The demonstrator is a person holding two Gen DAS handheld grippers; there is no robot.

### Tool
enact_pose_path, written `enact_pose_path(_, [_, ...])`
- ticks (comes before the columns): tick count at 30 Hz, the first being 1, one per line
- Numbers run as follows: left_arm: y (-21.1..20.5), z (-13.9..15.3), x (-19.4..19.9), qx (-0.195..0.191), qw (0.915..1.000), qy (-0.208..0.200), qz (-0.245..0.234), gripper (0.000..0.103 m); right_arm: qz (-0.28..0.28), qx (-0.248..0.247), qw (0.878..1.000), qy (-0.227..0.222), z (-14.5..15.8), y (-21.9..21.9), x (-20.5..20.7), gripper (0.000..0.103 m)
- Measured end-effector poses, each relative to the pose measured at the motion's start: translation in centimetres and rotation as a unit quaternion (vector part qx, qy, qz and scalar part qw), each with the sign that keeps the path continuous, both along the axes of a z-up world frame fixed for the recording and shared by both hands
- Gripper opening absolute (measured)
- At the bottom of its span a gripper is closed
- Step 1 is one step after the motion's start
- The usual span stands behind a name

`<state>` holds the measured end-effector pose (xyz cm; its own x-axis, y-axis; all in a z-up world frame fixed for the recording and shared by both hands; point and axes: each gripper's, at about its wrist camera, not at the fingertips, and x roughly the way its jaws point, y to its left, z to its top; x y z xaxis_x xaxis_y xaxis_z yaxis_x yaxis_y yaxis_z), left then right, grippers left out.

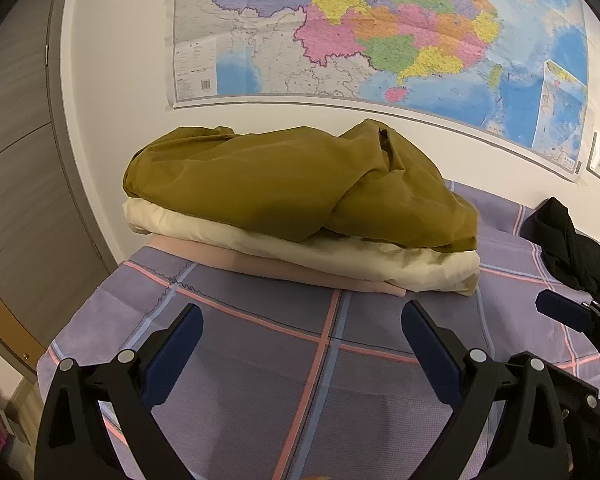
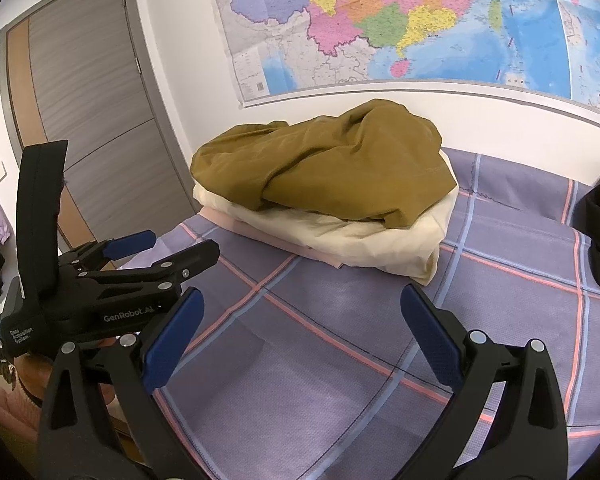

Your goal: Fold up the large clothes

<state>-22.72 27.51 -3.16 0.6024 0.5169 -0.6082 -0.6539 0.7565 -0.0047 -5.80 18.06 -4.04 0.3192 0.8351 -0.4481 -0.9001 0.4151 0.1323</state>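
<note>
In the right wrist view, the left hand-held gripper [image 2: 134,242] at eight o'clock bears "GenRobot.AI" in pale letters on its black body, and "Data Acquisition System" in smaller print nearer its rear end. The wall map's [image 2: 400,20] lettering is too small to read.

Clothes stack [image 1: 300,216] on bed [image 1: 260,360], against wall; map [image 1: 380,32] above.

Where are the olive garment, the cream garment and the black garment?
olive garment [image 1: 284,184], left wrist view, middle of its top.
cream garment [image 1: 340,254], left wrist view, front edge.
black garment [image 1: 568,240], left wrist view, its middle.
</note>
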Motion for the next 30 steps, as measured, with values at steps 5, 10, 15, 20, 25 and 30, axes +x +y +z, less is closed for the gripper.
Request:
enact_pose_path(5, [-0.03, -0.03, 0.19, 0.0, 1.0, 0.001, -0.001, 0.096, 0.001, 0.0, 1.0, 0.001, 0.01, -0.06, 0.07, 0.097])
enact_pose_path(10, [0.05, -0.06, 0.28, -0.001, 1.0, 0.001, -0.002, 0.096, 0.0, 0.001, 1.0, 0.004, -0.07, -0.11, 0.15, 0.097])
enact_pose_path(15, [0.01, -0.16, 0.43, 0.001, 1.0, 0.004, -0.002, 0.096, 0.0, 0.0, 1.0, 0.005, -0.18, -0.05, 0.29, 0.097])
enact_pose_path(20, [-0.09, -0.31, 0.49, 0.0, 1.0, 0.005, -0.003, 0.096, 0.001, 0.0, 1.0, 0.005, -0.23, -0.05, 0.29, 0.097])
enact_pose_path(25, [-0.12, -0.5, 0.59, -0.001, 1.0, 0.007, -0.003, 0.096, 0.001, -0.001, 1.0, 0.008, -0.35, 0.0, 0.4, 0.097])
enact_pose_path(30, [-0.13, -0.51, 0.61, -0.001, 1.0, 0.008, -0.004, 0.096, -0.001, -0.001, 1.0, 0.008, -0.38, -0.03, 0.35, 0.097])
